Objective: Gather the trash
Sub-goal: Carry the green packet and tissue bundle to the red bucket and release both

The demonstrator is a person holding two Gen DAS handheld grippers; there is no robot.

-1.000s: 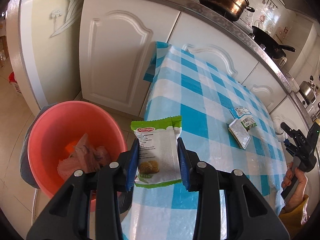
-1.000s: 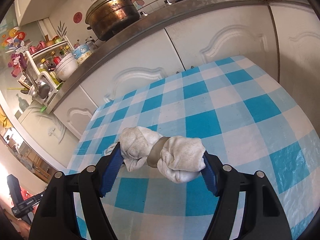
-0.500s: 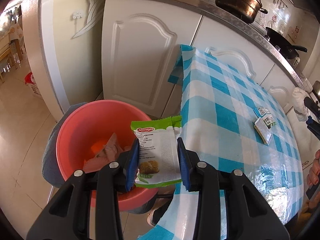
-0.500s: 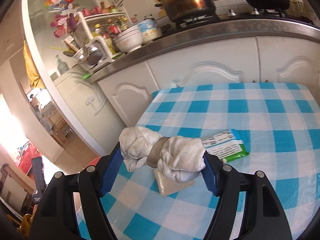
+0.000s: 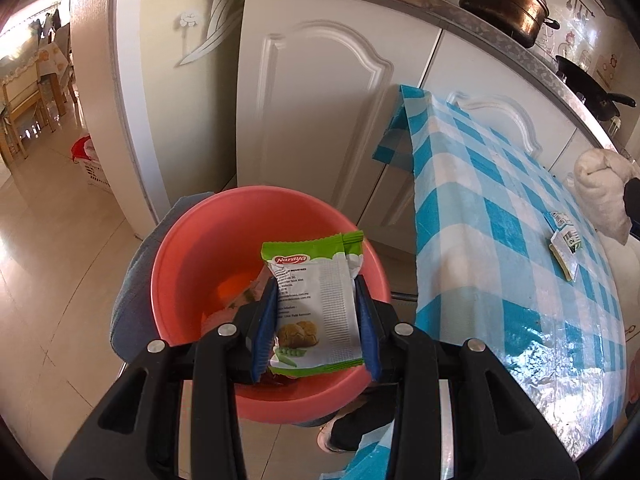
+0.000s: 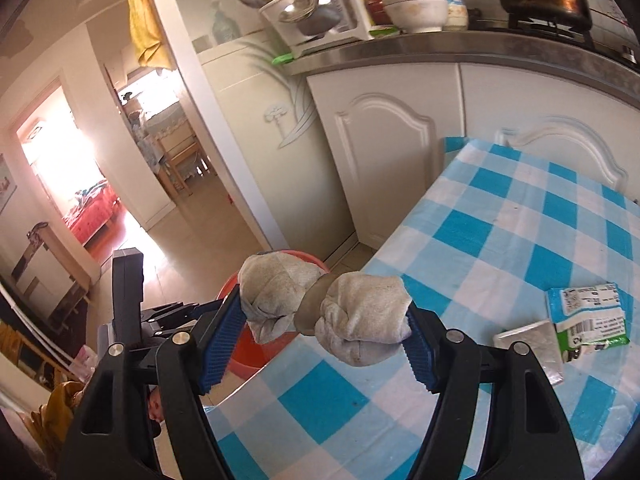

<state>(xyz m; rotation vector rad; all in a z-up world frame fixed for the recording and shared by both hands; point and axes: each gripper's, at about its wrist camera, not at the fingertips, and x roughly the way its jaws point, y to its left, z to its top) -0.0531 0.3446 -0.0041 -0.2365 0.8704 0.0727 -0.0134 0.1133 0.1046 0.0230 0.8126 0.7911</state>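
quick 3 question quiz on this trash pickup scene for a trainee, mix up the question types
1. True or false: the left gripper holds a snack wrapper above the red bucket.
2. What is clamped in the right gripper?
A. a bottle
B. a wadded white cloth
C. a spoon
3. Fill in: two more wrappers lie on the blue and white checked ____.

Key: 1 true; 2 B; 3 tablecloth.
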